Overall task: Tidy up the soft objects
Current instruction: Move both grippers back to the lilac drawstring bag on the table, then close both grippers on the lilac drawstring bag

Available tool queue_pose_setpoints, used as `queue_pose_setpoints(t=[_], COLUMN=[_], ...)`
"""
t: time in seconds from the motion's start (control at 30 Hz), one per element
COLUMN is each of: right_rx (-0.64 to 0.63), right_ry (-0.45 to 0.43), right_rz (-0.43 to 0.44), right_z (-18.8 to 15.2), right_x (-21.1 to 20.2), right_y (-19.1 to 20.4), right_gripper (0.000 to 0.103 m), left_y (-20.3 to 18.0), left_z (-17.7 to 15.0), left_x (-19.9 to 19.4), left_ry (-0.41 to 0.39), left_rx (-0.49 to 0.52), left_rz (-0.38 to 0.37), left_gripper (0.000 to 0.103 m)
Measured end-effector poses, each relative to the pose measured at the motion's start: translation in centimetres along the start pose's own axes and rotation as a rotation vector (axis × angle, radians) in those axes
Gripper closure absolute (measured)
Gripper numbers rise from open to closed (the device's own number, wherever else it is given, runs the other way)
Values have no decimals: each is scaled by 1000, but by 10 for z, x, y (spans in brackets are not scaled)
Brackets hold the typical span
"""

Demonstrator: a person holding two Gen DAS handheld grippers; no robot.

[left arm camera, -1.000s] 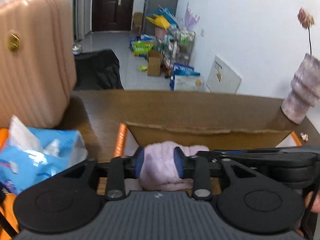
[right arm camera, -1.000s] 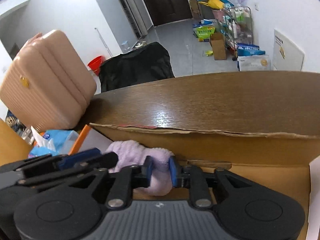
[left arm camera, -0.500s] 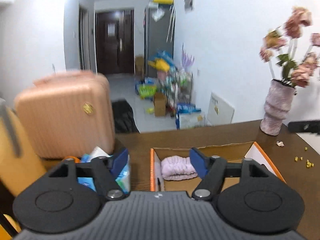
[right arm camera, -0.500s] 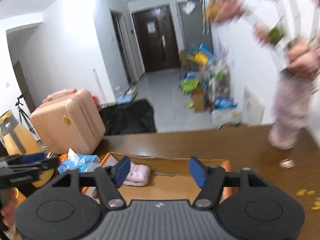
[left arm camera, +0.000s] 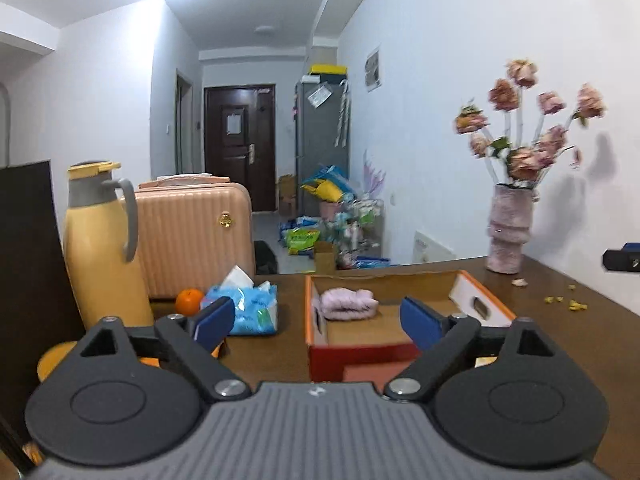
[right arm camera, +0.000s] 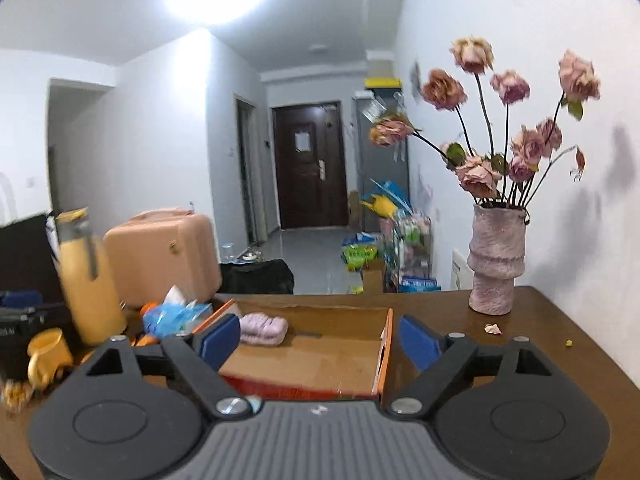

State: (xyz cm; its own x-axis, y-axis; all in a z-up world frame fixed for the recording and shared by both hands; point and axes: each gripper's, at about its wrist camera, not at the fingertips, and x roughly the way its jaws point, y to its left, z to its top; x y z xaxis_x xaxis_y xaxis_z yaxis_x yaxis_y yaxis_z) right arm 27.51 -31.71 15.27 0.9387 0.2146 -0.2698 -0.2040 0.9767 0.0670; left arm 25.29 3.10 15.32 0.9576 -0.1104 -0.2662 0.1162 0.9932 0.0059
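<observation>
Left wrist view: left claw (left arm camera: 316, 320) empty, jaws opening wide. Lilac fluffy cloth (left arm camera: 348, 308) lies in cardboard box (left arm camera: 360, 354), far-left corner. Tissue pack (left arm camera: 250, 308) left of box, near table's far edge.

Right wrist view: right claw (right arm camera: 320, 340) empty, jaws opening. Cloth (right arm camera: 264, 328) in box (right arm camera: 386, 344), far-left corner. Vase (right arm camera: 496, 260) at table's far-right corner.

A lived-in home: a brown wooden bench (right arm camera: 500, 344) stands against a white wall and carries a vase of dried pink roses (right arm camera: 496, 256), a yellow thermos jug (left arm camera: 100, 240), an orange (left arm camera: 189, 301) and a blue pack of tissues (left arm camera: 248, 308). Behind it, a tiled hallway runs to a dark wooden front door (left arm camera: 239, 144), past a pink ribbed suitcase (left arm camera: 192, 236), a grey fridge (left arm camera: 322, 128) and bags of household goods (left arm camera: 320, 216) heaped on the floor.
</observation>
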Motion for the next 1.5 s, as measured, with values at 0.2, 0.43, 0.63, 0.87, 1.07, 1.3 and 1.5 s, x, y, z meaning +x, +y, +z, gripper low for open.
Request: queue_pose_setpoints(t=[0.2,0.43,0.63,0.87,1.07,1.3,1.5], right_rx=[-45,31,-7,-28,73,187,198], right_ry=[-56,-3,33,75,177,271,263], right_rz=[21,45,26,112,252,279,97], right_z=[-60,-139,-169,-163,-152,-139,-137], right_x=[-57,-79,-79,-65,-6,100,132], right_y=[31,56,75,96,109,133,125], right_gripper=[8,5,5,30,51,55,44], left_y=[-7,-3,2,0,18,45,40], left_z=[-64,-124,-130,-137,-132,-129,-134], left_x=[-57,-87,-75,-41,4,71,110], left_ry=[-30,29,60,115,182,292,358], left_rx=[10,-28,-35,-52,-151,-310,-298], left_rz=[-10,-25,-6,-34,-68,-175,-250], left_gripper=[4,0,0,1,15,30,32])
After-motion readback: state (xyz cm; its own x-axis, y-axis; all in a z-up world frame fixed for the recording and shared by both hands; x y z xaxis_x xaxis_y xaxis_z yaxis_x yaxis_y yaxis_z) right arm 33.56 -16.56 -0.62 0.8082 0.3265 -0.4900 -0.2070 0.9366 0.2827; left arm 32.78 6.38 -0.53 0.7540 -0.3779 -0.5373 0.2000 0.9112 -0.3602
